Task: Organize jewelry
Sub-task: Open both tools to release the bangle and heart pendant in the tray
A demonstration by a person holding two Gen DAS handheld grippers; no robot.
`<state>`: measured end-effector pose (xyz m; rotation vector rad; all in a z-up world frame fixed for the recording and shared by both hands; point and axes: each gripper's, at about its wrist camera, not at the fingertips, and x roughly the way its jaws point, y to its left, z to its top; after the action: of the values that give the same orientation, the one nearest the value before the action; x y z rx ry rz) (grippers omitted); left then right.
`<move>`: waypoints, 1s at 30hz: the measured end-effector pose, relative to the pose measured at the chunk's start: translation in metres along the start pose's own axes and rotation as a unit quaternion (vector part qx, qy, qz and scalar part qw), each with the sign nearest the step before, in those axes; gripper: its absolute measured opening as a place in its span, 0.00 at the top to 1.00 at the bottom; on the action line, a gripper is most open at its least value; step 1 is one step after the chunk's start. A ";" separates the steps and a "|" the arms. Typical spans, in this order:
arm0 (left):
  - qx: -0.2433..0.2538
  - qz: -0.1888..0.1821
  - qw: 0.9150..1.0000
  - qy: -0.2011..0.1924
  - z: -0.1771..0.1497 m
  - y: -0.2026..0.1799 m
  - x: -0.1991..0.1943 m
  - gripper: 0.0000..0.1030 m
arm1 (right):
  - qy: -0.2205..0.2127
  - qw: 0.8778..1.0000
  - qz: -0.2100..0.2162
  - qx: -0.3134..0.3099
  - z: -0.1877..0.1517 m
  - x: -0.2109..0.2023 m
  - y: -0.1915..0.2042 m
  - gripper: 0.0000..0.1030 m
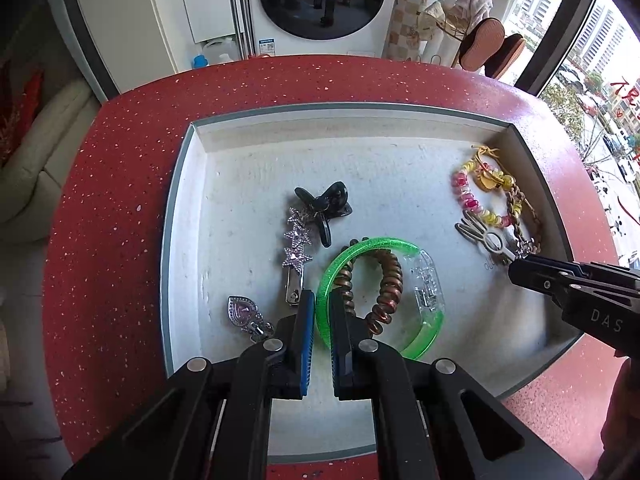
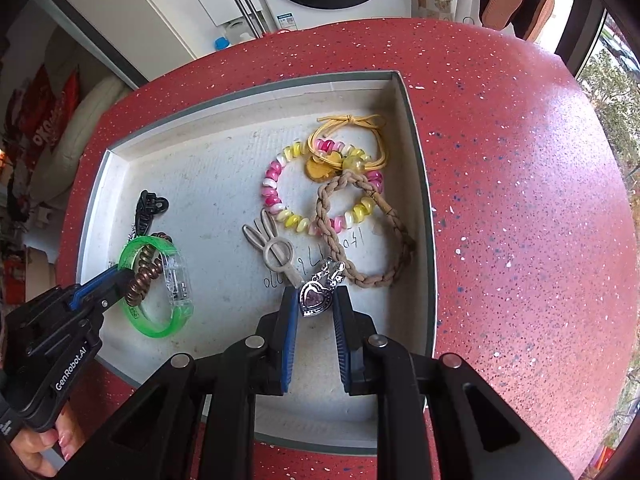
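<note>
Holding the green bangle rim between your left gripper pads, you have it pinched at the tray's 6 o'clock, a copper coil tie lying inside its ring. Your right gripper clasps a heart pendant at the tray's near right, jaws snug on both its sides. Just left of the left gripper lies a second heart charm; at 12 o'clock from it sit the star clip and black claw clip. Farther out, toward 2 o'clock, the bunny clip, braided cord, bead bracelet and yellow tie cluster together. Every piece sits in the tray, yet the groups look loose, so I judge sorting about midway: both held pieces need placing.
</note>
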<state>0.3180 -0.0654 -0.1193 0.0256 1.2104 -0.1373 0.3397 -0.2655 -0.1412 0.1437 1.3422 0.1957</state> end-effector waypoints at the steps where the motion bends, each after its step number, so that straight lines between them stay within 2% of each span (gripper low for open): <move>1: 0.002 0.000 1.000 0.000 0.000 -0.001 0.000 0.76 | 0.000 1.000 0.001 0.000 -0.001 0.000 0.001 0.81; 5: 0.014 0.004 1.000 -0.001 -0.001 -0.005 -0.002 0.76 | 0.003 1.000 0.006 0.003 -0.003 -0.001 -0.002 0.80; 7: 0.014 0.006 1.000 0.000 -0.001 -0.007 -0.002 0.76 | 0.004 1.000 0.013 0.007 -0.003 -0.001 -0.002 0.73; 9: 0.011 0.007 1.000 0.003 -0.001 -0.007 -0.002 0.76 | 0.004 1.000 0.018 0.010 -0.004 -0.002 -0.001 0.54; 10: 0.009 0.007 1.000 0.004 -0.001 -0.007 -0.002 0.76 | 0.003 1.000 0.019 0.011 -0.004 -0.003 -0.001 0.52; 17: 0.014 0.013 1.000 0.000 -0.002 -0.011 -0.009 0.76 | -0.001 0.999 0.032 0.022 -0.013 -0.010 -0.002 0.51; 30: 0.020 0.035 0.999 -0.010 -0.004 -0.008 -0.011 0.76 | -0.017 0.999 0.030 0.017 -0.020 -0.032 0.001 0.51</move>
<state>0.3094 -0.0723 -0.1106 0.1004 1.1854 -0.1005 0.3130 -0.2721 -0.1157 0.2157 1.3082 0.2194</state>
